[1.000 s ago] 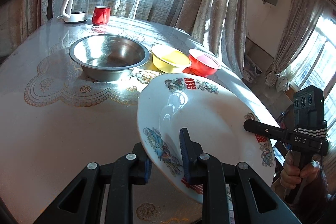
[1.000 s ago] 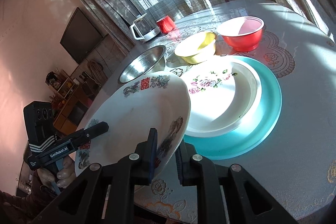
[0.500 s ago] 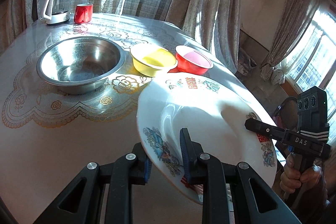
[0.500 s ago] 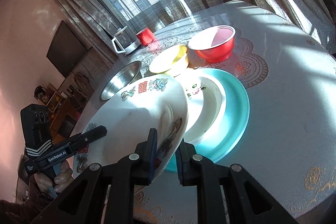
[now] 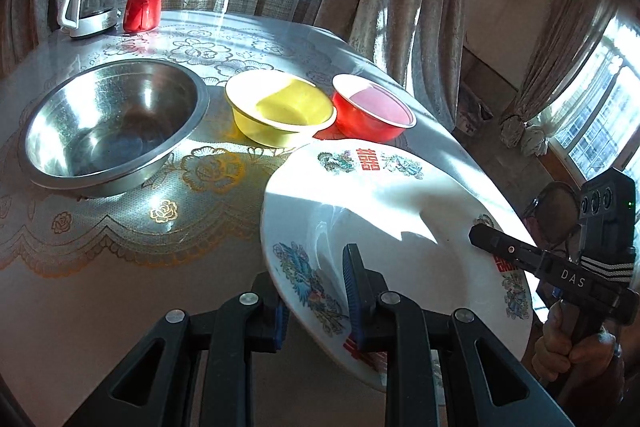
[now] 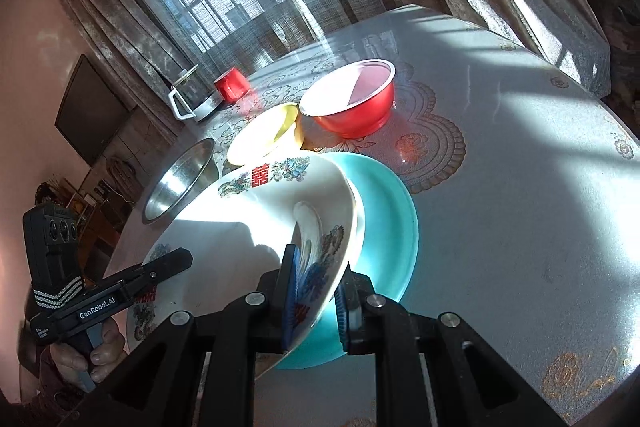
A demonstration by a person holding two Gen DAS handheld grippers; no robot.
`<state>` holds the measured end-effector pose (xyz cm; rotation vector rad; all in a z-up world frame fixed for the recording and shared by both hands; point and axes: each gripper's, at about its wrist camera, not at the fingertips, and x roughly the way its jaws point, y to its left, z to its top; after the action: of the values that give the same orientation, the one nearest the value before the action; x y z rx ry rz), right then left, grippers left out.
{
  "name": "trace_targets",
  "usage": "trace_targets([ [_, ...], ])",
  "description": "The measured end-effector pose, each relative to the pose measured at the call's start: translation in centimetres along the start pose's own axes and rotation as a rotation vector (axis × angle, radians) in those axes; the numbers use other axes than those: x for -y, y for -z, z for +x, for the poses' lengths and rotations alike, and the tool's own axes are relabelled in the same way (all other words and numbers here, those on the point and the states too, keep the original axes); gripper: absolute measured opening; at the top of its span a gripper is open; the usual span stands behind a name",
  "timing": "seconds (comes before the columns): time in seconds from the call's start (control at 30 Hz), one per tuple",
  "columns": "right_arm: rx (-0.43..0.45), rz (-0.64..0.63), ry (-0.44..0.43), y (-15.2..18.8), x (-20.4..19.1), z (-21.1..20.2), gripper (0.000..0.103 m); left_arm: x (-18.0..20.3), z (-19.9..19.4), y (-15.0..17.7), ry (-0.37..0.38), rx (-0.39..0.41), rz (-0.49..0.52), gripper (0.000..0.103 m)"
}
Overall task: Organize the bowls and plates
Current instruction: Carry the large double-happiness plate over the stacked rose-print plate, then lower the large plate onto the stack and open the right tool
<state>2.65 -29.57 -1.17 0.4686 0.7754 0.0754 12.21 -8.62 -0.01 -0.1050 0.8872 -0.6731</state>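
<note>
A large white plate [image 5: 380, 211] with red characters and bird patterns hangs tilted above the table, held by both grippers. My left gripper [image 5: 314, 279] is shut on its near left rim. My right gripper [image 6: 316, 279] is shut on the opposite rim and shows in the left wrist view as a black finger [image 5: 486, 237] on the plate's right edge. Under the plate [image 6: 256, 235] lies a teal plate [image 6: 392, 219], mostly covered by it. Behind stand a steel bowl [image 5: 112, 123], a yellow bowl [image 5: 280, 111] and a red bowl [image 5: 372, 111].
A glass kettle [image 5: 90, 7] and a red mug [image 5: 142, 11] stand at the far edge by the curtained window. The round table's lace cloth [image 6: 520, 187] is bare to the right of the teal plate. A hand [image 5: 560, 343] grips the right tool's handle.
Both grippers carried the decorated plate sideways over the teal plate. It now covers the smaller white flowered plate that lay in the open on the teal one.
</note>
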Motion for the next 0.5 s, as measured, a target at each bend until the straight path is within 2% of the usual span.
trace_targets([
  [0.5,0.027,0.008,0.051,-0.1,1.6,1.8,0.018,0.0,2.7,-0.4,-0.036,-0.013,0.005,0.025],
])
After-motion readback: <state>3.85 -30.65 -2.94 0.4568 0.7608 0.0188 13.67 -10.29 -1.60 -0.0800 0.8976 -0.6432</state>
